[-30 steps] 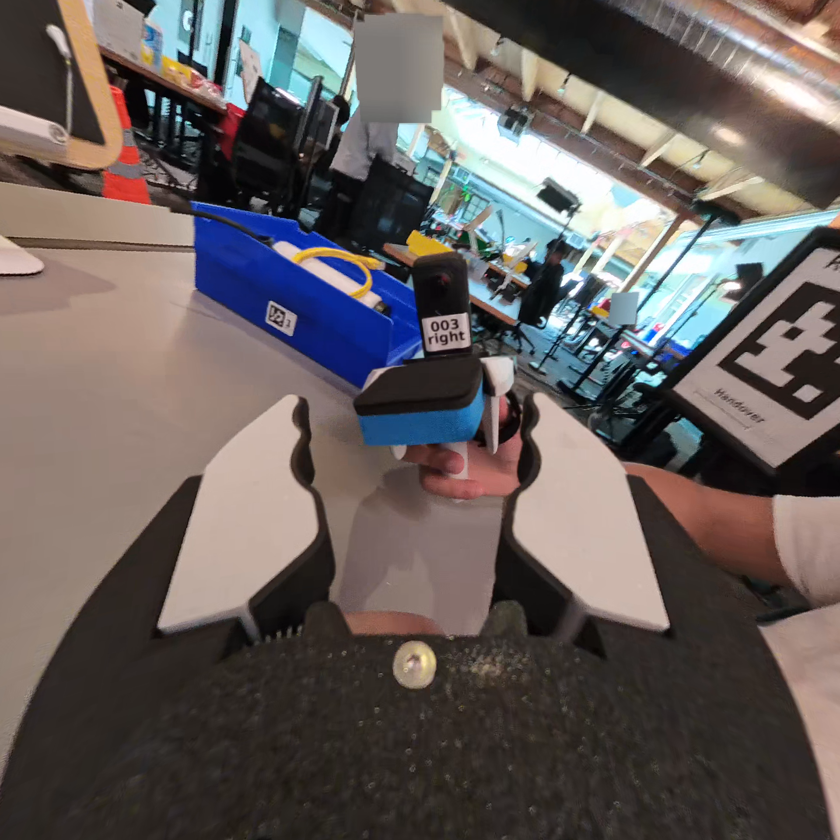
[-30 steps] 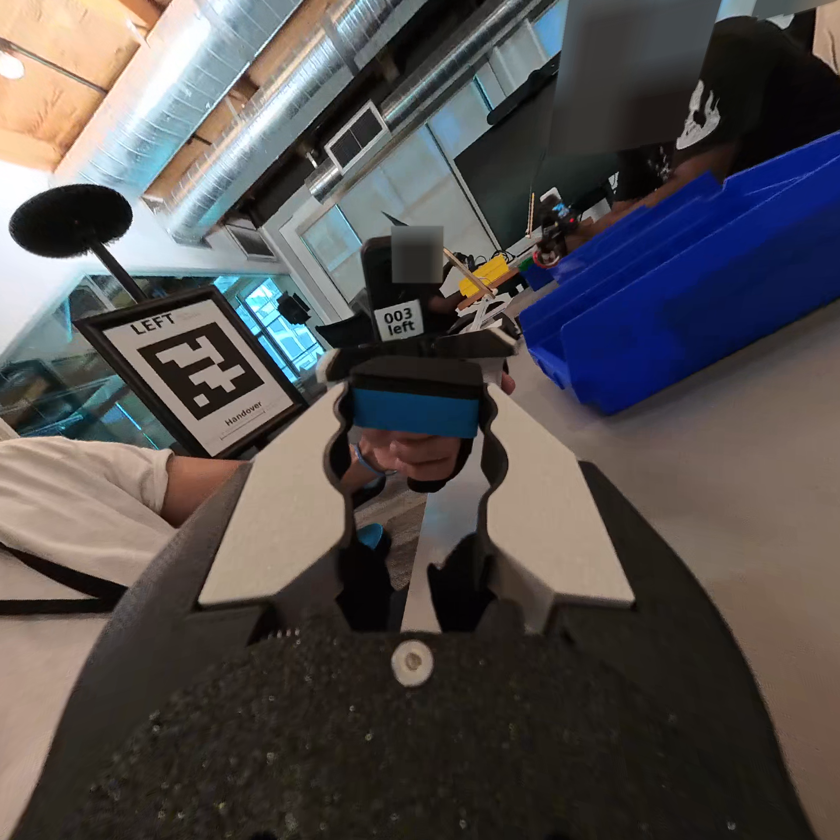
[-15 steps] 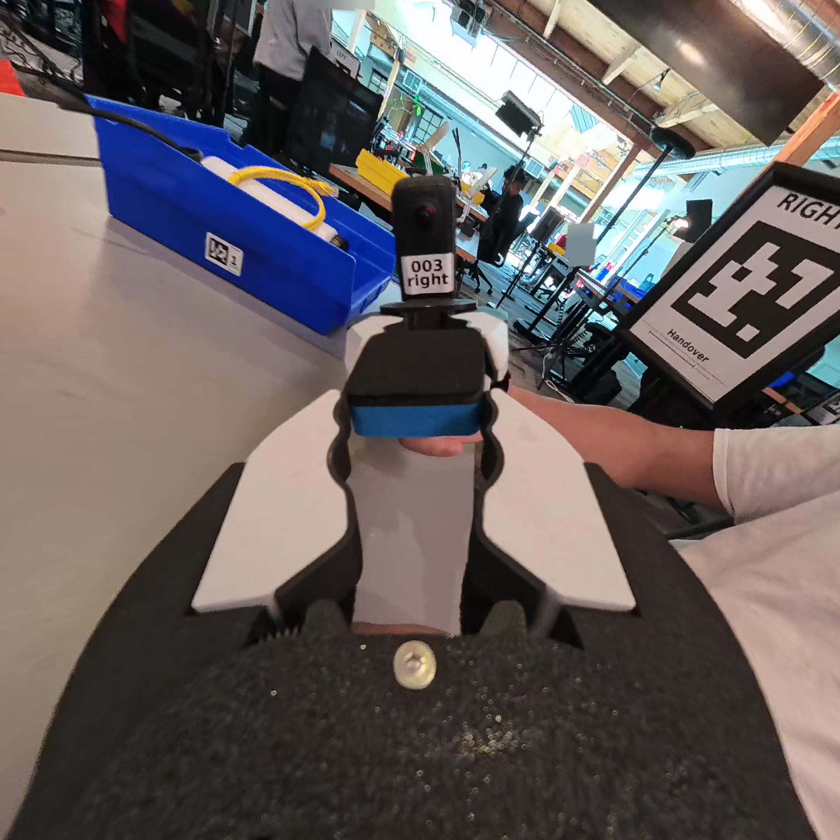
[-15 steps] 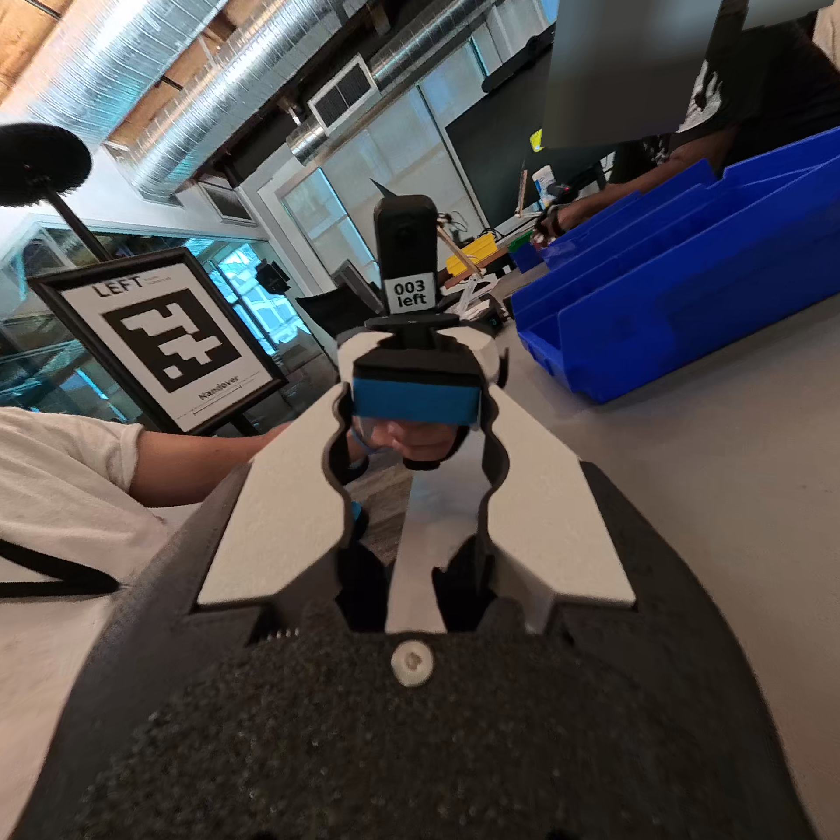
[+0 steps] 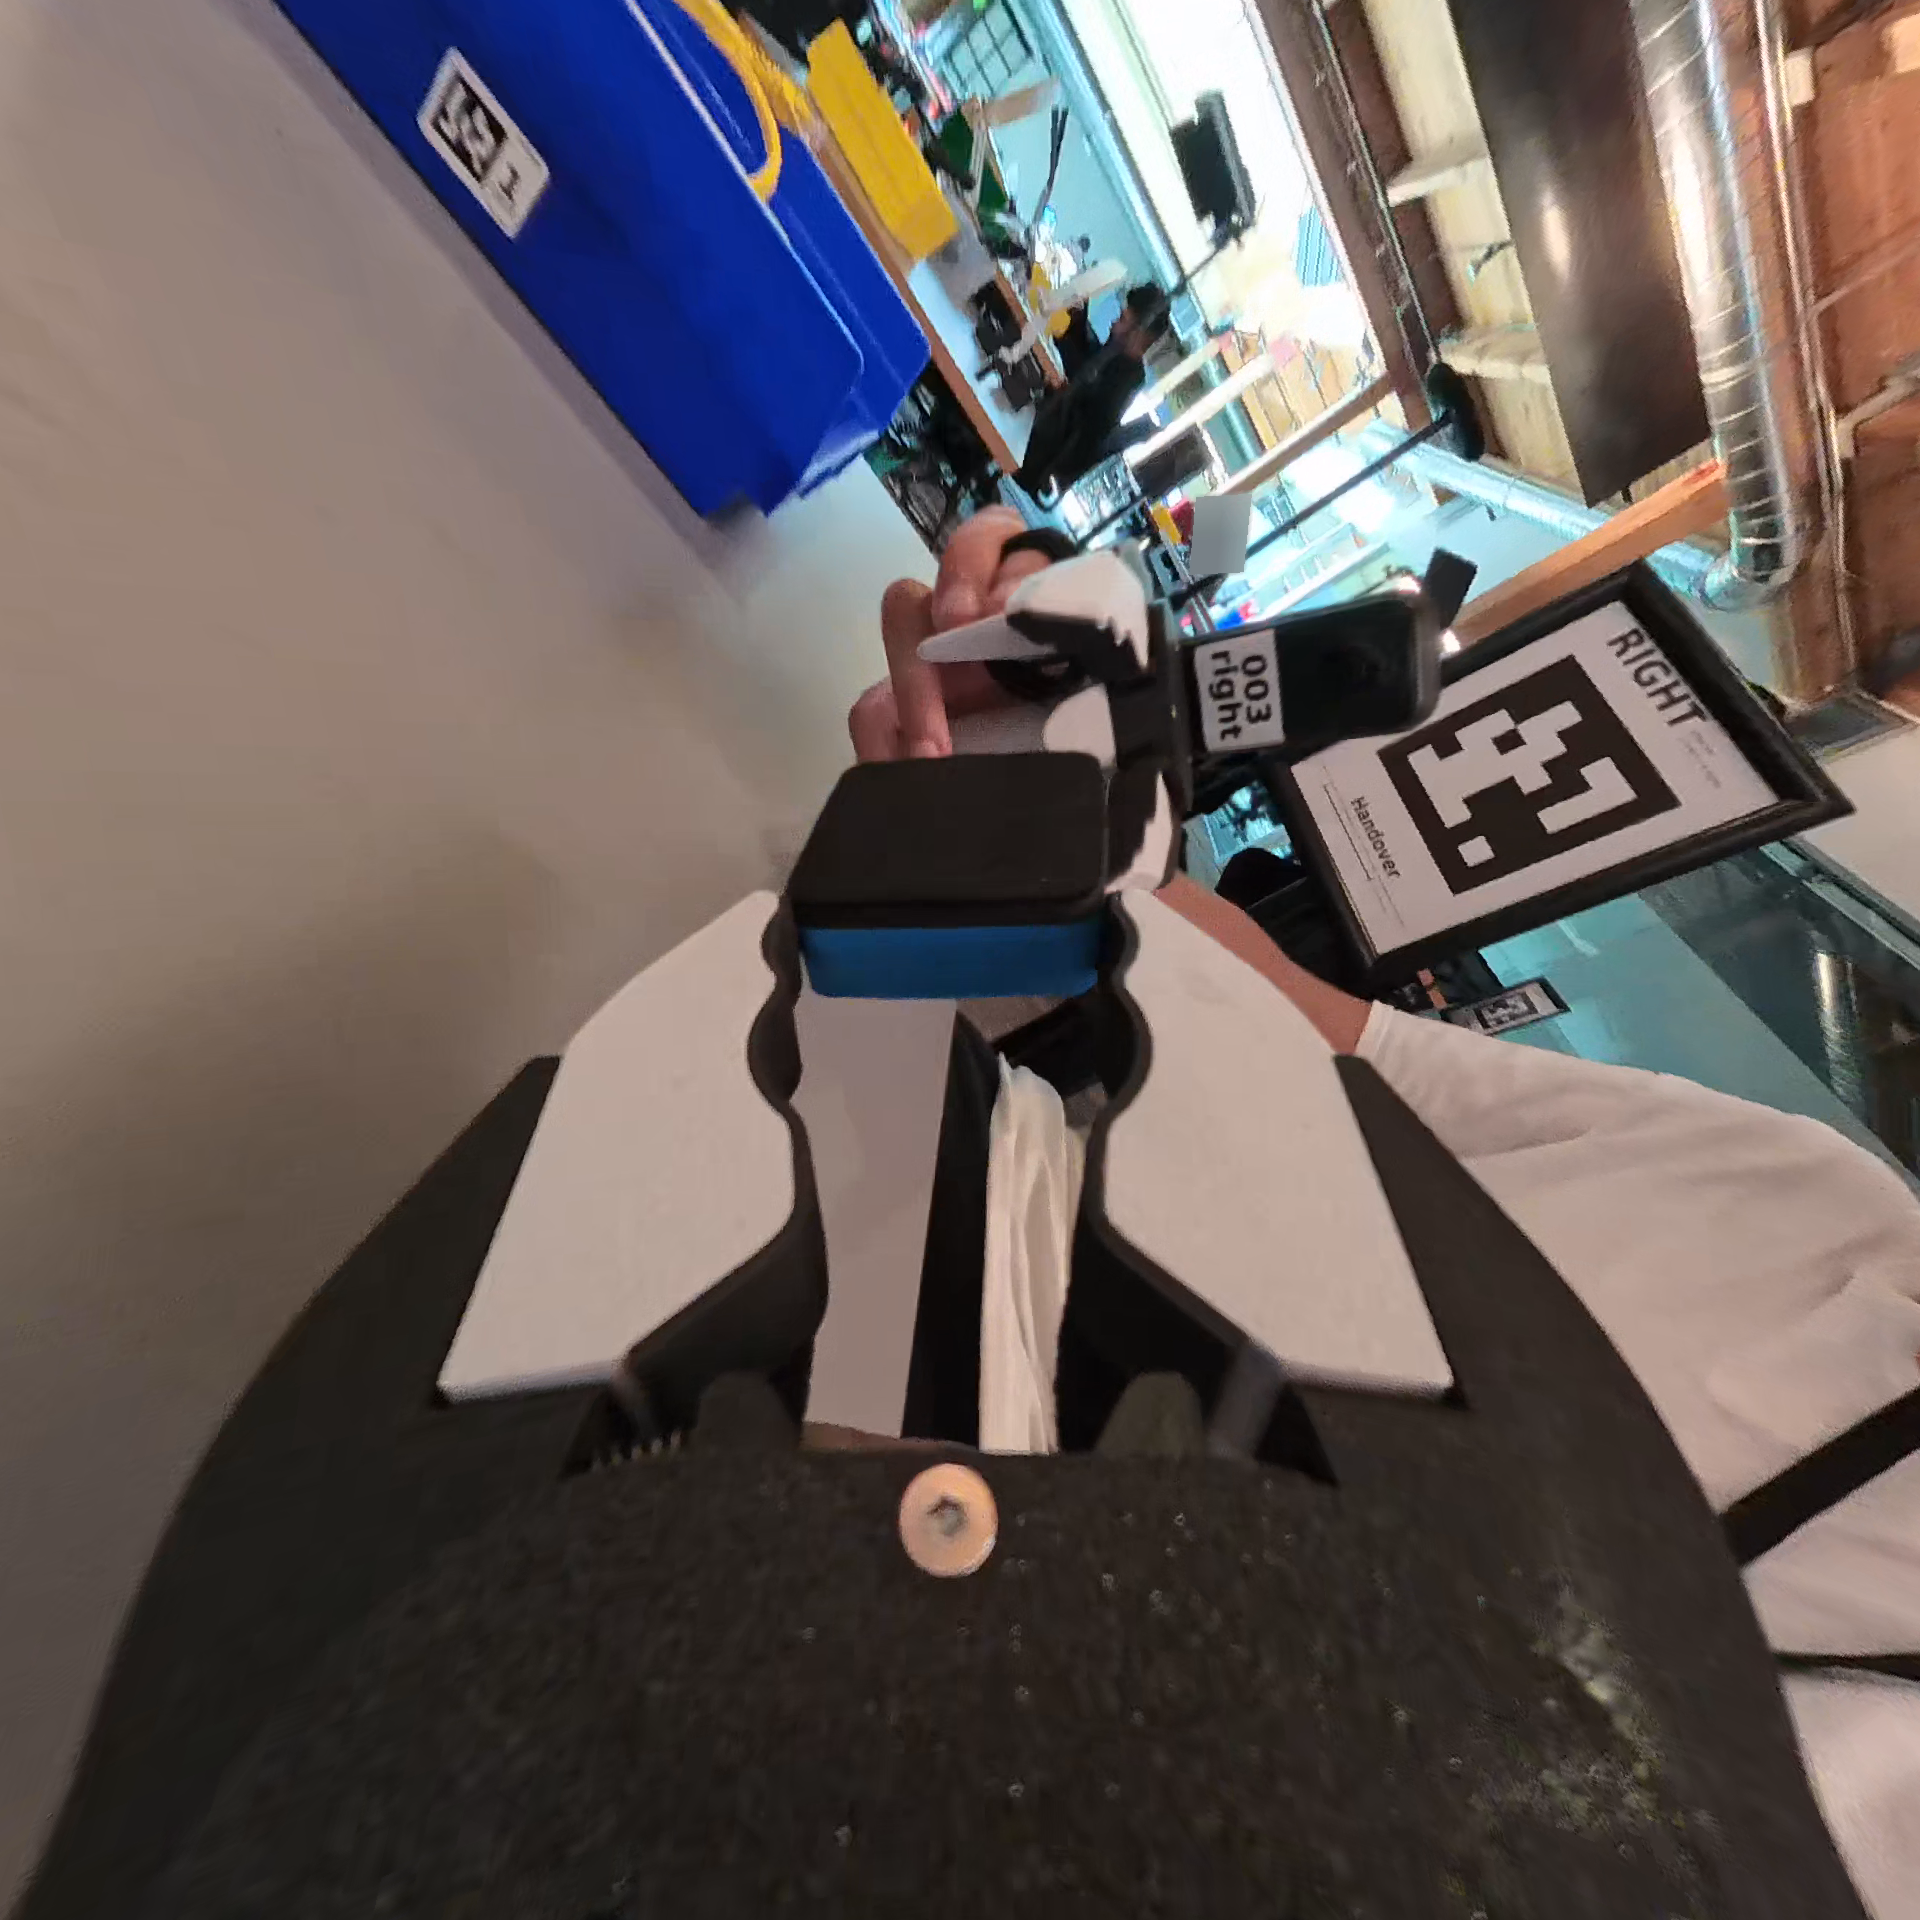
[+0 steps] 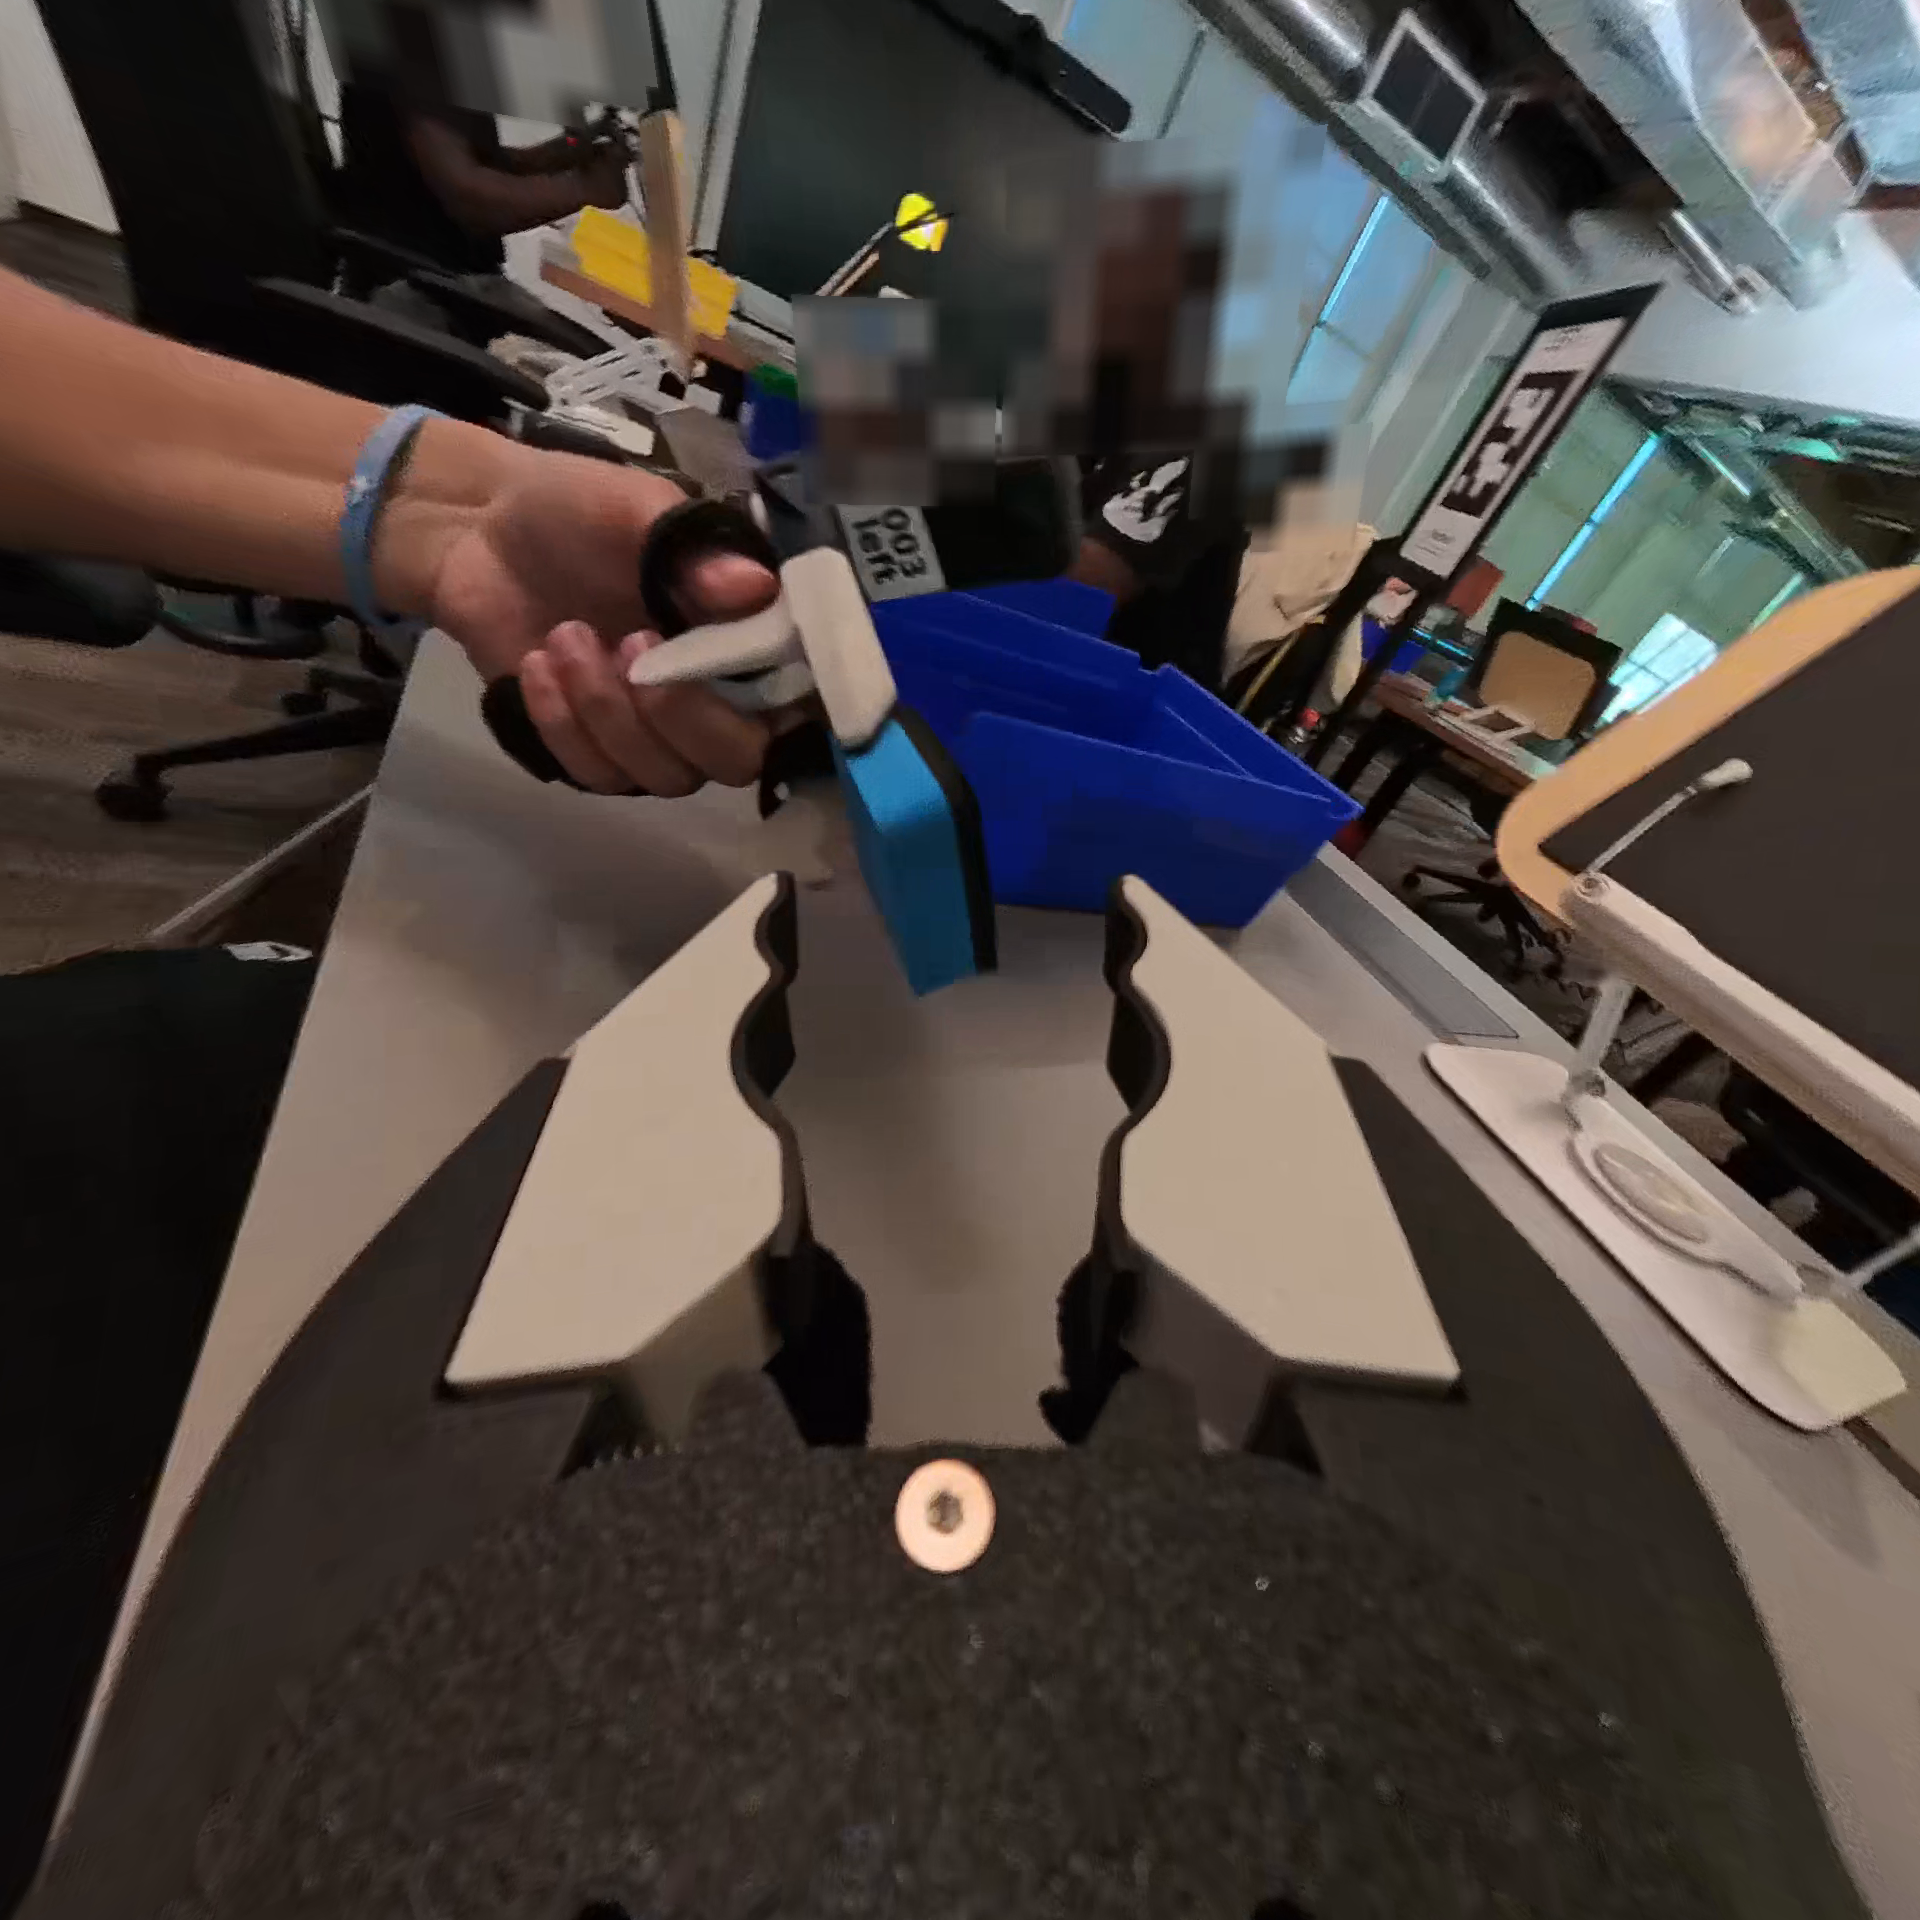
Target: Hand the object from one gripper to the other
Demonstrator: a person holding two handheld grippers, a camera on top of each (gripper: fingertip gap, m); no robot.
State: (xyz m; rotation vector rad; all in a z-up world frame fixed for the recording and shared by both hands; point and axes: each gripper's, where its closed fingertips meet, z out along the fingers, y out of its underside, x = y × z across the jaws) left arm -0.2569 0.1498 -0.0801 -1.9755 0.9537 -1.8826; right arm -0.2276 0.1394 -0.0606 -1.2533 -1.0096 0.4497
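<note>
Blue and black foam block (image 5: 945,894) sits clamped at its near edge between the tips of the left tongs (image 5: 951,961), in the air above the grey worktop (image 5: 312,727). The right tongs (image 6: 951,935) stand open with nothing between them, just beside the block. I judge the risk is slipping: the hold is shallow, so a quick tilt could drop the block onto the worktop near the blue bin (image 6: 1122,790).

Eraser (image 5: 945,894) between left jaws — bin (image 6: 1091,769) behind.
</note>
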